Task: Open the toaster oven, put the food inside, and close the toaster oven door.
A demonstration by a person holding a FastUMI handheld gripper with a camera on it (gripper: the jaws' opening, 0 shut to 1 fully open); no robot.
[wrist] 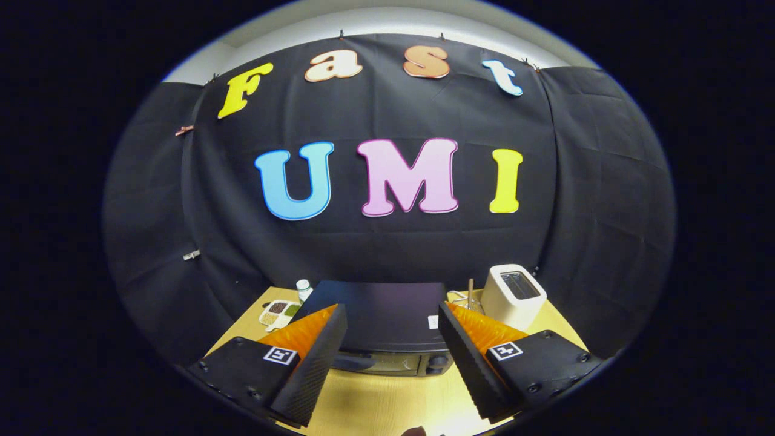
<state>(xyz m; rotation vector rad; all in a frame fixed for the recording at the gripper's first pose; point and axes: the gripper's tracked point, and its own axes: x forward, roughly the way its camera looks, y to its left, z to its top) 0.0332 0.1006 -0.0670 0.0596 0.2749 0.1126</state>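
Observation:
A black toaster oven (381, 318) stands on the wooden table (387, 402), seen from above and in front, its flat top facing me. A strip of its glass door and a knob (437, 361) show below the top edge, and the door looks closed. My gripper (392, 318) hovers above and in front of it, open, with nothing between the fingers. The left finger (315, 363) and right finger (472, 363) frame the oven's front. A small dark thing (415, 431) lies on the table close below me, too cut off to identify.
A white pop-up toaster (513, 295) stands to the right of the oven. Behind the oven's left corner lie a divided dish of grains (278, 313) and a small white bottle (304, 289). A wooden stick on a wire stand (470, 295) rises between oven and toaster.

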